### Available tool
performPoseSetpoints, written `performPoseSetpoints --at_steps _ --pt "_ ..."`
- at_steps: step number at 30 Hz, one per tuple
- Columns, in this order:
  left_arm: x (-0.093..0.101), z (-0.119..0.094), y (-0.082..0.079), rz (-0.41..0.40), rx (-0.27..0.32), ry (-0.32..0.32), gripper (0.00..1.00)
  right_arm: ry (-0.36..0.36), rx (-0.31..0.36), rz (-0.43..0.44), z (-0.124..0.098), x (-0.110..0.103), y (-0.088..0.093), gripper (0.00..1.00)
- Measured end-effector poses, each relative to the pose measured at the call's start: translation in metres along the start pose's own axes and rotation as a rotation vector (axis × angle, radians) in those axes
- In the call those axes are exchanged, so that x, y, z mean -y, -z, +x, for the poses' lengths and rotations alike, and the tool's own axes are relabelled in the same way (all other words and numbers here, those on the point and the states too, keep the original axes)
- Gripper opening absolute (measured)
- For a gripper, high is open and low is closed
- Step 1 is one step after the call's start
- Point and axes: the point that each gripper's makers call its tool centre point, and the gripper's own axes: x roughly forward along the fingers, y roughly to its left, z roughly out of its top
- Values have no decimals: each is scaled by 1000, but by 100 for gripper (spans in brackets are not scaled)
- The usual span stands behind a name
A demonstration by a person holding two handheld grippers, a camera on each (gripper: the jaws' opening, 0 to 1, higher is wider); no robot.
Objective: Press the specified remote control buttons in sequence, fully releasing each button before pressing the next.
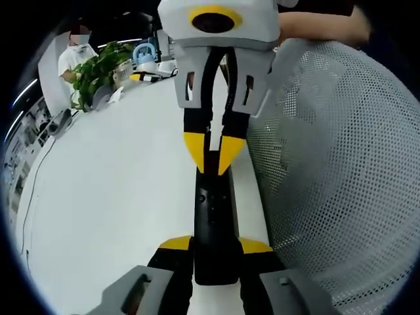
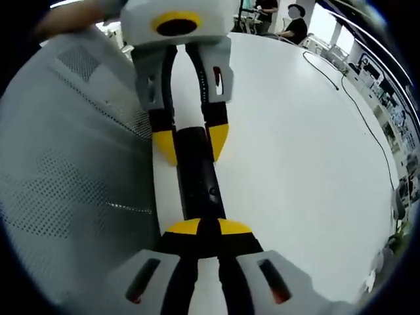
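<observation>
Grippers face each other head-on along the edge of a white table (image 1: 111, 197), with one black remote control (image 1: 213, 226) lying lengthwise between them. In the left gripper view, the left gripper (image 1: 215, 248) rises from the bottom with its yellow-tipped jaws clamped on either side of the remote's near end, gripping it. The right gripper (image 1: 214, 154) comes in from the top of that view, its two yellow tips drawn together to a point and resting on the remote's far end; whether they press a button cannot be told. In the right gripper view, the right gripper (image 2: 207, 230) has its tips closed together over the remote control (image 2: 197, 177), while the left gripper (image 2: 190, 141) holds the far end between its jaws. One grey mesh chair back (image 1: 341, 177) stands just beside the table edge. Far across the table sit a green plant (image 1: 98, 69) and some small clutter, and one person (image 1: 75, 56) stands beyond.
</observation>
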Motion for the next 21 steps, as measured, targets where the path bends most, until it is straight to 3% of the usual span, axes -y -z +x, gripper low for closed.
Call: performPoseSetpoints --at_steps 4,13,16,21 --pt "0 0 0 1 0 0 26 -3 -26 -8 1 1 -1 7" --pt "0 0 0 -2 0 -4 26 -16 45 76 0 3 -3 6" --pt "0 0 0 -3 1 -4 26 1 28 23 2 1 -6 7" --pt "0 0 0 -2 3 -4 26 2 28 5 2 1 -8 7"
